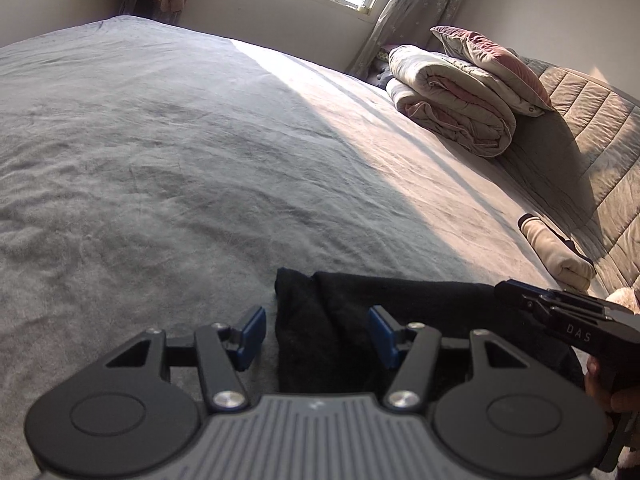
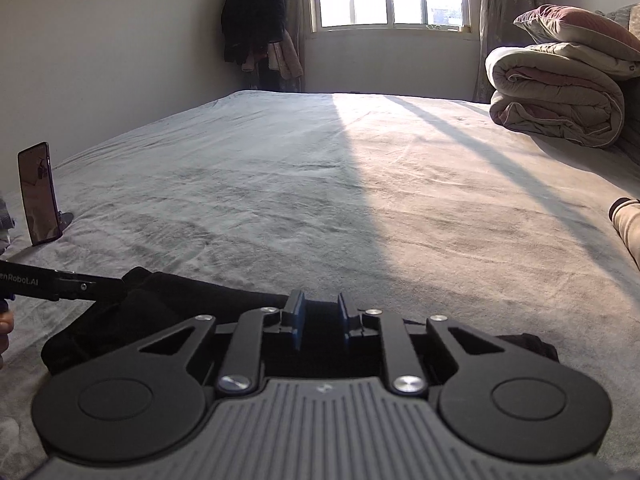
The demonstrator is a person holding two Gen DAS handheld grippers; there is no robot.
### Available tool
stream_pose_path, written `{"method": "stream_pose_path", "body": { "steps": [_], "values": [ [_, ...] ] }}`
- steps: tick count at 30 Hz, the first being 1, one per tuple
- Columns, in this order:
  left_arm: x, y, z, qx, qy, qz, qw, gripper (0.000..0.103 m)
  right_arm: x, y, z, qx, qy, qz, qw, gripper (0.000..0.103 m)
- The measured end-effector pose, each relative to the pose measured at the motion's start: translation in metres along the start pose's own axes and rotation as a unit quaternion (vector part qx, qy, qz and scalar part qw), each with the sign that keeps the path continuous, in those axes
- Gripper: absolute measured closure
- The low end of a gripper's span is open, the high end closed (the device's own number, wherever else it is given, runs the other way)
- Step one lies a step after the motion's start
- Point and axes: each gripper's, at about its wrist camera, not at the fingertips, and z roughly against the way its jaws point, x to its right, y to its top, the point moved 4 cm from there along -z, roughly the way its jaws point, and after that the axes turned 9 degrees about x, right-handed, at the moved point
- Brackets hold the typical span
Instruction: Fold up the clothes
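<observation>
A black garment (image 1: 320,320) lies bunched on the grey bed (image 1: 160,140), close in front of both grippers. My left gripper (image 1: 319,335) stands open over the garment's left end. The cloth runs between its blue pads (image 1: 254,334) without being pinched. My right gripper (image 1: 500,286) comes in from the right and meets the garment's far right corner. In the right wrist view the right gripper (image 2: 321,316) has its jaws narrow, with the black garment (image 2: 160,304) filling the gap between them. There the left gripper (image 2: 120,282) reaches the cloth's left corner.
A folded quilt (image 1: 452,100) with a pillow (image 1: 492,60) on top sits at the bed's far right, by the padded headboard (image 1: 600,148). A rolled cream garment (image 1: 556,252) lies nearer. A phone on a stand (image 2: 38,196) stands at the left edge. Clothes (image 2: 252,20) hang in the corner.
</observation>
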Motion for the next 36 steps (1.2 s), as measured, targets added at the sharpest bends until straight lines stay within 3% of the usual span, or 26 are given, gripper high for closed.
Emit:
{"method": "stream_pose_path", "body": {
  "steps": [7,22,32,36],
  "values": [
    [-0.001,-0.008,-0.003,-0.032,-0.026,0.033,0.9986,0.046,-0.007,-0.023,-0.026,-0.052,0.005,0.005,0.999,0.094],
    [0.007,-0.013,-0.007,-0.060,-0.048,0.044,0.9961,0.048,-0.008,-0.027,-0.032,-0.048,0.008,0.018,0.999,0.094],
    [0.005,-0.014,-0.007,-0.061,-0.047,0.044,0.9961,0.060,-0.009,-0.027,-0.032,-0.047,0.008,0.019,0.999,0.094],
    [0.004,-0.014,-0.007,-0.060,-0.047,0.044,0.9961,0.060,-0.010,-0.027,-0.032,-0.047,0.006,0.021,0.999,0.094]
  ]
}}
